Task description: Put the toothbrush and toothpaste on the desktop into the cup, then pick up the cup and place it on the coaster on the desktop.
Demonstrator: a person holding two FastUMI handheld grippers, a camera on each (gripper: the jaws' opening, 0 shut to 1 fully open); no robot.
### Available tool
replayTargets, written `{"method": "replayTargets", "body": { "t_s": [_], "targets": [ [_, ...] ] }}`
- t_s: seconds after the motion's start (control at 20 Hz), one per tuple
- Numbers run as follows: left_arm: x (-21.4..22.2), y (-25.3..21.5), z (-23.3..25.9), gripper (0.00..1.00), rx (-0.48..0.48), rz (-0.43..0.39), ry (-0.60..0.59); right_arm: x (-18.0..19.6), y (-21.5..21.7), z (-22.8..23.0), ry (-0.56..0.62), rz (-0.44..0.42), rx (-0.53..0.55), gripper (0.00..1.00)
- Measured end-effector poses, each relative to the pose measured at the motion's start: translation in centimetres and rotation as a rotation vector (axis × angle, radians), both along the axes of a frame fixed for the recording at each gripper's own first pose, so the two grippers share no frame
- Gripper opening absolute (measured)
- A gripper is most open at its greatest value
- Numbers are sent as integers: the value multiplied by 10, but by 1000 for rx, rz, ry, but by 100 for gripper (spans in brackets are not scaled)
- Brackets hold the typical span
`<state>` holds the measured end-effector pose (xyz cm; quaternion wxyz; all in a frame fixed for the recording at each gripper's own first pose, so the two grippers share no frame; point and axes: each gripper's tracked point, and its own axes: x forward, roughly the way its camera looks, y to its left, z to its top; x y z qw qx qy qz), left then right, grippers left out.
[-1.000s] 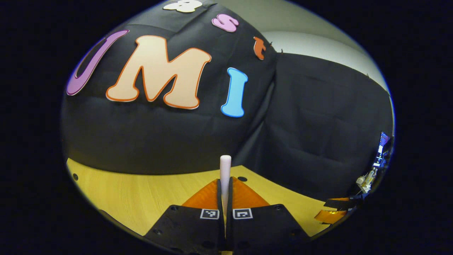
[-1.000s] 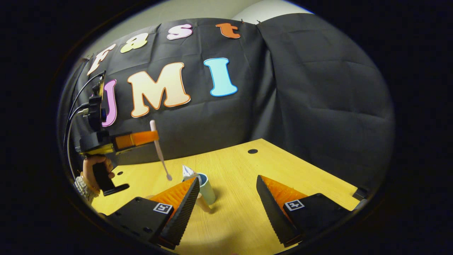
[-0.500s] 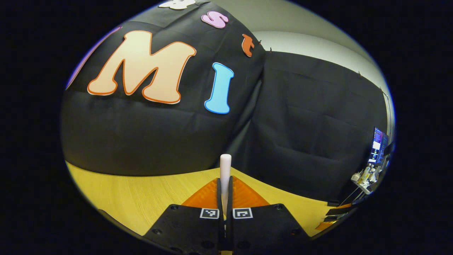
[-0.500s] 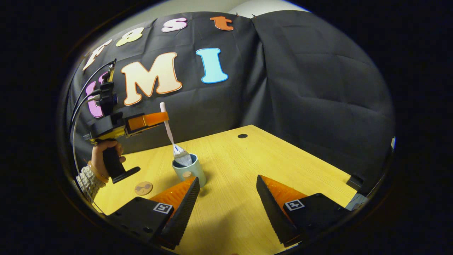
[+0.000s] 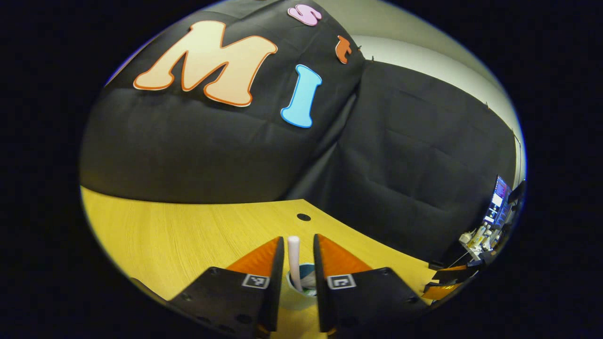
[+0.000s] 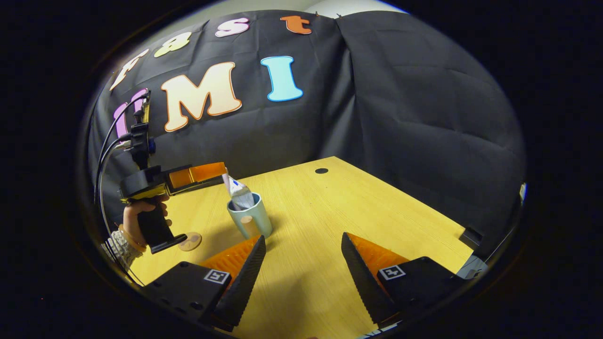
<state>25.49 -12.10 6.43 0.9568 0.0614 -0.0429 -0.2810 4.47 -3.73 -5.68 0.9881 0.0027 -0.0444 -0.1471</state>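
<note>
A light blue cup (image 6: pixel 249 220) stands on the wooden desktop (image 6: pixel 339 207) with a toothpaste tube (image 6: pixel 239 194) sticking out of it. My left gripper (image 6: pixel 221 172), held by a hand (image 6: pixel 136 217), hovers just above the cup's rim. In the left gripper view, my left gripper (image 5: pixel 298 238) is open, and the white toothbrush handle (image 5: pixel 294 261) stands free between its fingers, its lower end down in the cup (image 5: pixel 304 286). A round brown coaster (image 6: pixel 191 241) lies left of the cup. My right gripper (image 6: pixel 304 242) is open and holds nothing, low over the desktop, right of the cup.
The black cloth wall closes the desktop's far sides. A small round hole (image 6: pixel 321 170) sits near the desktop's far corner. In the left gripper view, a lit screen and small items (image 5: pixel 492 212) stand beyond the right edge.
My left gripper came down over the cup and opened, letting go of the toothbrush, which now stands in the cup. The right gripper barely moved.
</note>
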Motion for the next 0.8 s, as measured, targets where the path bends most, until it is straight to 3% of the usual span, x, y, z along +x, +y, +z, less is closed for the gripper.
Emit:
{"method": "replayTargets", "body": {
  "t_s": [0.05, 0.1, 0.15, 0.2, 0.3, 0.6, 0.65, 0.7, 0.75, 0.8],
  "targets": [
    [-4, 4, 3, 38, -8, 1, -5, 1, 3, 2, 0, 7, 0, 94],
    [-9, 6, 4, 67, -15, -8, -7, 2, 7, 1, 3, 15, 0, 98],
    [-16, 9, 6, 75, -20, -14, -8, 4, 11, 3, 5, 24, 1, 94],
    [-20, 13, 8, 90, -28, -13, -12, 7, 15, 5, 5, 36, 2, 98],
    [-28, 27, 14, 94, -33, 26, -26, 13, 25, 6, 17, 61, 0, 94],
    [-56, 94, 18, 95, 39, 211, -31, 41, 57, 21, 66, 161, -25, 98],
    [-61, 107, 20, 94, 48, 245, -31, 46, 62, 22, 80, 176, -31, 94],
    [-67, 120, 22, 95, 53, 275, -32, 52, 66, 24, 92, 195, -35, 99],
    [-72, 133, 27, 95, 47, 304, -38, 58, 70, 26, 109, 207, -35, 94],
    [-77, 144, 30, 95, 37, 334, -41, 66, 73, 26, 134, 215, -34, 99]
  ]
}}
